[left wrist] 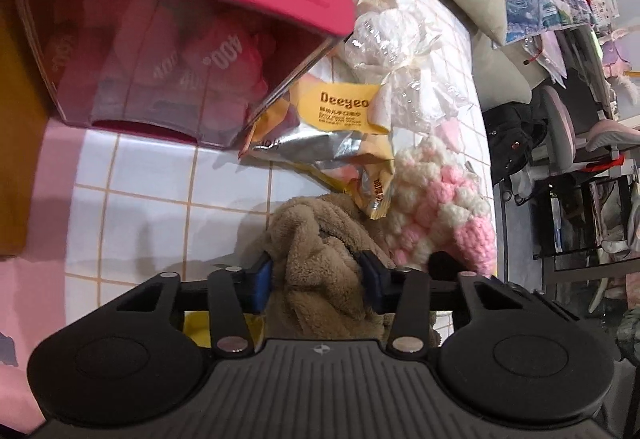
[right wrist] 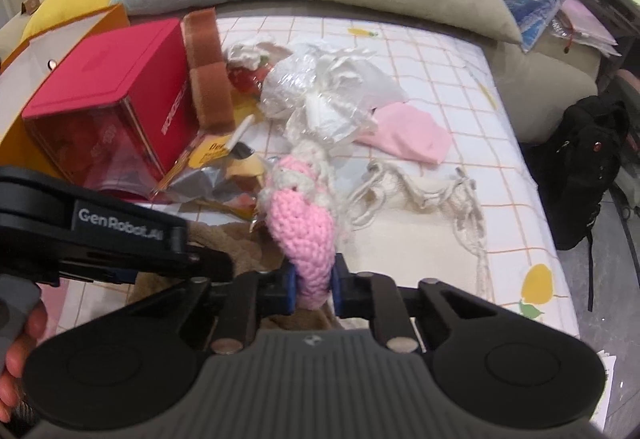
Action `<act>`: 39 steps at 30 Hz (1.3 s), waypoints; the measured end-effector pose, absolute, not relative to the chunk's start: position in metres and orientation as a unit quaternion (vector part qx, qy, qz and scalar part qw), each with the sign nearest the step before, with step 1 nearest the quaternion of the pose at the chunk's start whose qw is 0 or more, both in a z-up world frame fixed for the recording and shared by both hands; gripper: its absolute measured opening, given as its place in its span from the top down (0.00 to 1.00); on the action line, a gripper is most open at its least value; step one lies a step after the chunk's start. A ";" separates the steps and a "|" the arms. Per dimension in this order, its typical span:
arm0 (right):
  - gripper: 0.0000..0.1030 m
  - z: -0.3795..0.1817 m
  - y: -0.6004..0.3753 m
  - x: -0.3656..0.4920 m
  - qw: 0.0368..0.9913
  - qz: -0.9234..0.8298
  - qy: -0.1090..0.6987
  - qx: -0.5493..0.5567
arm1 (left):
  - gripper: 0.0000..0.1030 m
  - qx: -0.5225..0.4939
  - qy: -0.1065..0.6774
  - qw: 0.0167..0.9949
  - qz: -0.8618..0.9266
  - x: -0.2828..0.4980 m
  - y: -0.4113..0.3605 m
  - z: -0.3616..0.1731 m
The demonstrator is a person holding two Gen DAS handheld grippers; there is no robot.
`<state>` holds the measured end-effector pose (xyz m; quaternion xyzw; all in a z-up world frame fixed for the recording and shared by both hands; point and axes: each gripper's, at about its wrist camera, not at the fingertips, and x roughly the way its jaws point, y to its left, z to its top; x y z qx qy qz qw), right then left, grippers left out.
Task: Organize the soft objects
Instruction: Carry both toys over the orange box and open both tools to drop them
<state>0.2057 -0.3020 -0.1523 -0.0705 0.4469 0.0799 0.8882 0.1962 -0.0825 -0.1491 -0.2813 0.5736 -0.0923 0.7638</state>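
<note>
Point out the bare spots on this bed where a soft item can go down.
Bare sheet lies right of the pink crochet piece, below the cream knit. More lies below the red box, left of the brown plush. Crowded: the middle, around the plastic wrap.

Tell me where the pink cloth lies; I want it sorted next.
Right wrist view: the pink cloth lies flat right of centre on the checked sheet, just right of the crumpled clear plastic.

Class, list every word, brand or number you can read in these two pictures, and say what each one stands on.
"Deeyeo": yellow label of the foil packet.
"400": several times inside the red box, seen upside down.
"GenRobot.AI": side of the left gripper.
Small print under "Deeyeo" and lettering on the box's side: unreadable.
</note>
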 end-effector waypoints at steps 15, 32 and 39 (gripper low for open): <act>0.89 -0.067 -0.301 0.140 0.918 0.062 0.392 -0.006 | 0.56 -0.207 0.457 0.851 -0.158 0.127 -0.046 -0.029; 0.89 -0.030 -0.110 0.181 0.873 0.284 0.395 -0.016 | 0.56 -0.006 0.458 0.889 -0.023 0.151 0.091 0.057; 0.89 -0.089 -0.034 0.220 0.825 0.288 0.475 -0.108 | 0.56 0.044 0.568 0.822 -0.012 0.191 0.108 -0.021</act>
